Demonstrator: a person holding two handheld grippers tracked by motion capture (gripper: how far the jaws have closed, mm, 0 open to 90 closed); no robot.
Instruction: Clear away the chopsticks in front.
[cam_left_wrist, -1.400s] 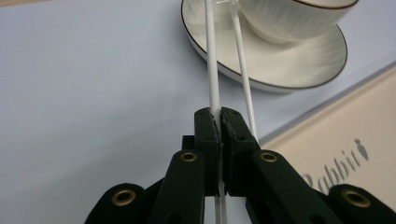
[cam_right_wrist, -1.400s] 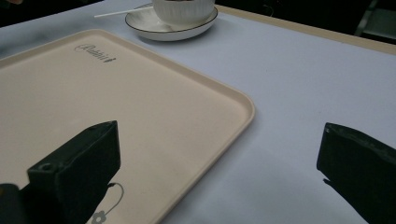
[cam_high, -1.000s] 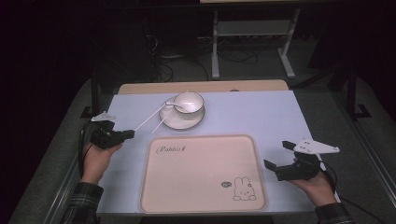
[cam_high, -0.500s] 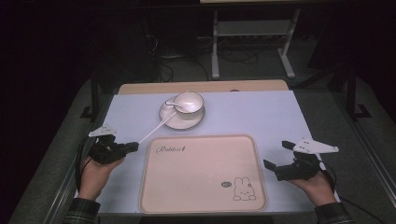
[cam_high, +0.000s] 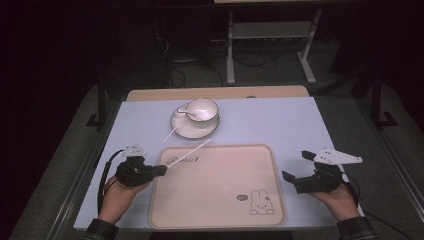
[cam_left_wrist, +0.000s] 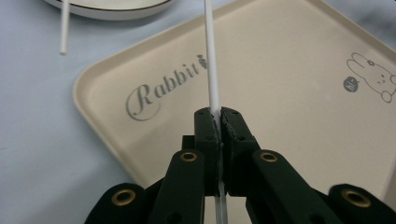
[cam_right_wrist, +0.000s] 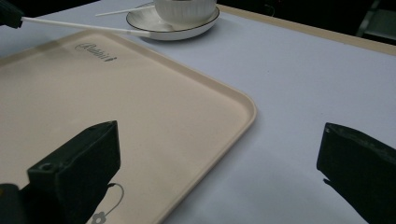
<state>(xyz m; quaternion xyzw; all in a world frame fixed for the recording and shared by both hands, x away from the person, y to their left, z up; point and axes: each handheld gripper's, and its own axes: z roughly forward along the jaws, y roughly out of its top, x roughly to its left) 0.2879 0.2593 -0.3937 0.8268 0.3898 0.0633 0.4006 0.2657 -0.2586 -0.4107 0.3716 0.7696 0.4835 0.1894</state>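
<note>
High view: the left claw (cam_high: 162, 170) is clenched on one white chopstick (cam_high: 190, 155), which slants ahead of it over the near-left corner of the beige tray (cam_high: 220, 220), likely on its way to be laid there. A second chopstick (cam_high: 172, 134) leans on the saucer (cam_high: 180, 130) beyond. The right claw (cam_high: 295, 172) rests released at the tray's right edge on the desk (cam_high: 280, 120), apparently waiting.

Left gripper view: both jaws pinch the chopstick near one end, its length projecting straight forward.

Right gripper view: jaws wide apart, nothing between.
</note>
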